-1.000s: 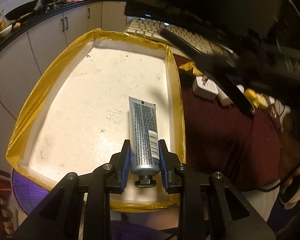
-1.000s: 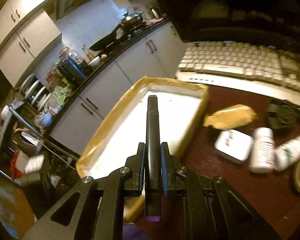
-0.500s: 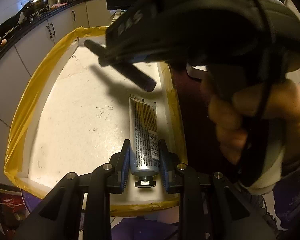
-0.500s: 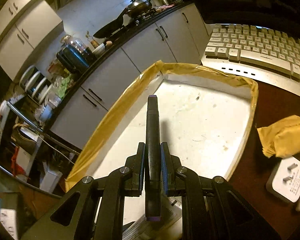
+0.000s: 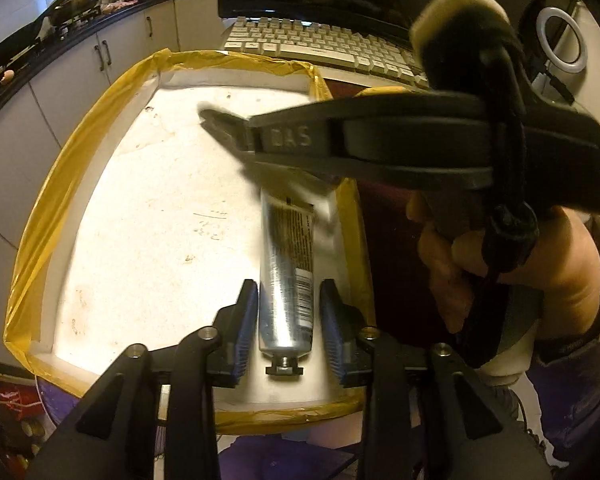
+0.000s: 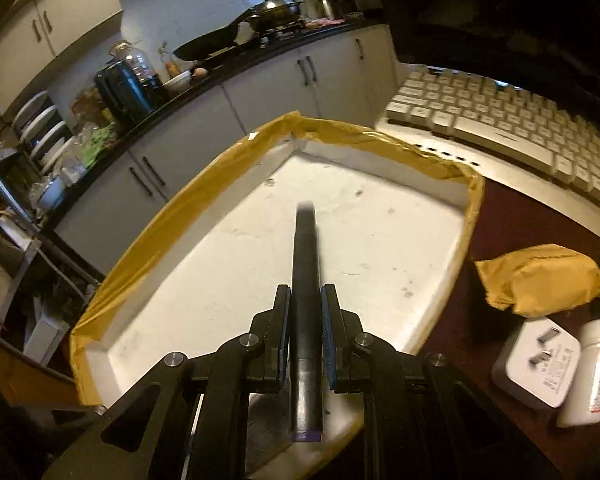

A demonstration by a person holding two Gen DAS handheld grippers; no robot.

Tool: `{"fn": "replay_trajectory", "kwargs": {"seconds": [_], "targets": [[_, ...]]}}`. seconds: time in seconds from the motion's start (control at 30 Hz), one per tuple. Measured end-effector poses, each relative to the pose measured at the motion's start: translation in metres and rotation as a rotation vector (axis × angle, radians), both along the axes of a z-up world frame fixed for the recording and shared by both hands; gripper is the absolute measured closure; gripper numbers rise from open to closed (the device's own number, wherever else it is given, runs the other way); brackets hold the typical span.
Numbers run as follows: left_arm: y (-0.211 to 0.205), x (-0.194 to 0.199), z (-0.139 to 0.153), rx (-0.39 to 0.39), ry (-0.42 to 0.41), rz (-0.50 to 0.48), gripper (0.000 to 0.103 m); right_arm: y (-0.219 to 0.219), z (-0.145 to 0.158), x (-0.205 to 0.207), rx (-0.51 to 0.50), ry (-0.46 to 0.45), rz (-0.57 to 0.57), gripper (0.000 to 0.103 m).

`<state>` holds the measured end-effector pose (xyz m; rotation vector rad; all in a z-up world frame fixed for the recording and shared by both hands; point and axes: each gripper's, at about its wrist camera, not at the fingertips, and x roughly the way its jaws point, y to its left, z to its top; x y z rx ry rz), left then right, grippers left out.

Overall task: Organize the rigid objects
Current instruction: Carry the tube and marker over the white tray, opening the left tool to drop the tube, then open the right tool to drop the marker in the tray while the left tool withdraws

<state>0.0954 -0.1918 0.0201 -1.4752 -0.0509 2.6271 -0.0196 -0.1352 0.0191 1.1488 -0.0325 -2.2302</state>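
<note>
A silver tube (image 5: 286, 272) with a black cap lies on the floor of the white tray (image 5: 140, 200), close to its right wall. My left gripper (image 5: 288, 288) straddles the tube and its jaws are opening; a gap shows beside the right pad, so the tube is loose between them. My right gripper (image 6: 306, 292) is shut on a black marker (image 6: 306, 280), which points forward over the tray (image 6: 380, 240). In the left wrist view that right gripper (image 5: 240, 132) reaches in from the right above the tube, blurred, with a hand (image 5: 500, 264) on its handle.
Yellow tape edges the tray rim (image 6: 172, 216). A white keyboard (image 6: 500, 128) lies behind the tray. On the dark red table to its right sit a yellow packet (image 6: 540, 280), a white plug adapter (image 6: 536, 364) and a white bottle (image 6: 592, 376). Kitchen cabinets stand beyond.
The left jaws have parted from the tube, which now rests on the tray floor. The right gripper has swung in over the tray with the marker and come lower.
</note>
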Motion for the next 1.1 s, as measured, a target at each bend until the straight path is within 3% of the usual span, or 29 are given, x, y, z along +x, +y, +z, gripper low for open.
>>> {"fn": "replay_trajectory", "kwargs": {"seconds": [0.07, 0.23, 0.37, 0.43, 0.53, 0.63, 0.87, 1.1], "targets": [[-0.001, -0.001, 0.001, -0.011, -0.004, 0.016, 0.061, 0.002, 0.0, 0.0, -0.01, -0.004, 0.001, 0.09], [-0.008, -0.002, 0.003, -0.001, -0.005, 0.041, 0.054, 0.005, 0.003, 0.003, -0.014, 0.01, -0.003, 0.088], [-0.014, -0.002, 0.007, 0.049, 0.002, 0.057, 0.043, 0.011, 0.007, 0.005, -0.041, 0.019, -0.018, 0.067], [-0.019, -0.003, 0.009, 0.074, 0.011, 0.065, 0.039, 0.014, 0.011, 0.007, -0.051, 0.027, -0.026, 0.065], [-0.015, 0.007, 0.012, 0.082, 0.016, 0.079, 0.039, 0.021, 0.015, 0.01, -0.072, 0.029, -0.035, 0.064], [-0.017, 0.004, 0.013, 0.083, 0.018, 0.094, 0.039, 0.031, 0.02, 0.015, -0.098, 0.039, -0.052, 0.048], [-0.02, 0.005, 0.02, 0.103, 0.034, 0.133, 0.039, 0.058, 0.034, 0.029, -0.147, 0.063, -0.099, 0.025], [-0.012, 0.004, 0.029, 0.103, 0.055, 0.138, 0.039, 0.083, 0.038, 0.043, -0.155, 0.08, -0.142, 0.012]]}}
